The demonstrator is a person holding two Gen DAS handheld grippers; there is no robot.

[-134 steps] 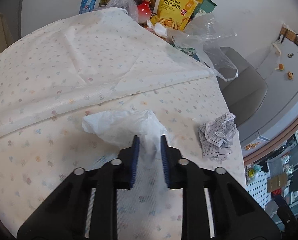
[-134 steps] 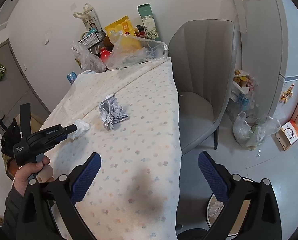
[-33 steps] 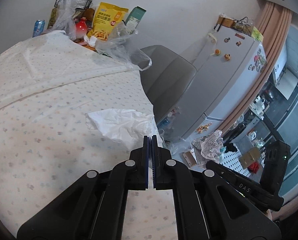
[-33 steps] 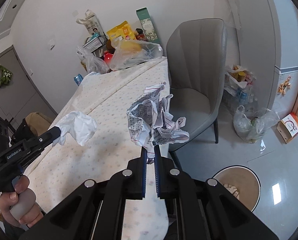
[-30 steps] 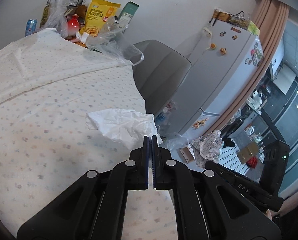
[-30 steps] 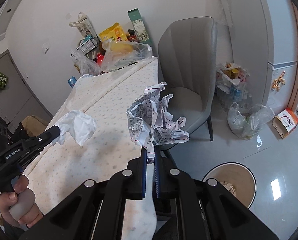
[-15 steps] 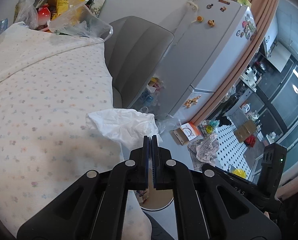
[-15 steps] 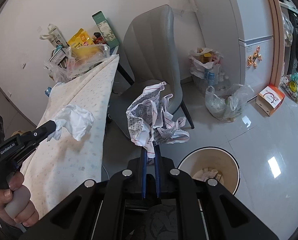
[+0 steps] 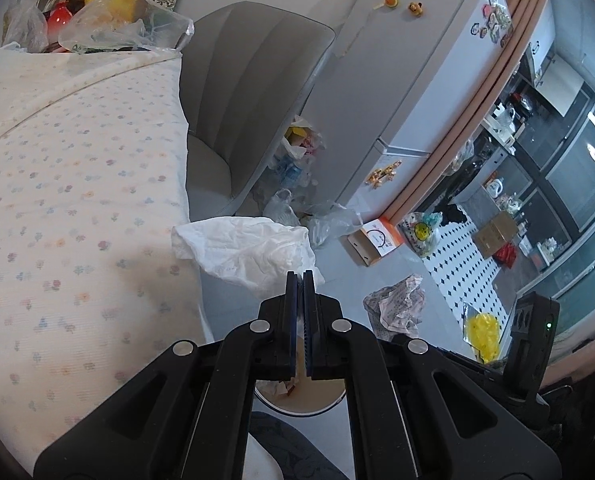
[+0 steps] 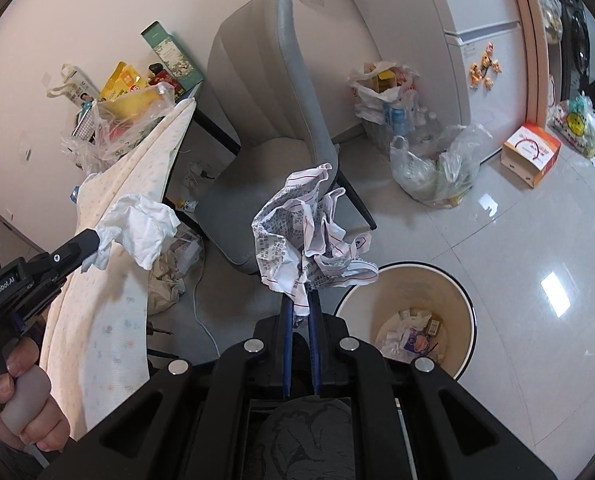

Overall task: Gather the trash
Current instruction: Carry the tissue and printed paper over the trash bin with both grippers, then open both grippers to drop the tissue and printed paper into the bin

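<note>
The left gripper (image 9: pixel 300 276) is clamped tight on a crumpled white tissue (image 9: pixel 245 250), which hangs in the air just off the edge of the table (image 9: pixel 77 208) with its flowered cloth. The right gripper (image 10: pixel 300 296) pinches the lower edge of a crumpled printed paper (image 10: pixel 309 236) between narrowly parted jaws, and the paper stands up above the fingertips.

Only the right wrist view shows the bin (image 10: pixel 469 300) whole: a round, cream-coloured pail with a dark rim on the tiled floor, just right of and below the held paper, with wrappers and scraps of paper lying in its bottom. In the left wrist view the same bin (image 9: pixel 317 410) peeks out from under the gripper body, mostly hidden. The right view also shows the person's hand (image 10: pixel 25 412) on the left gripper's handle.

Farther off stand a grey chair (image 10: pixel 273 120), 2 clear plastic bags (image 10: pixel 433 164) of rubbish by the fridge (image 9: pixel 409 80), and an orange-and-white box (image 10: pixel 531 152).
</note>
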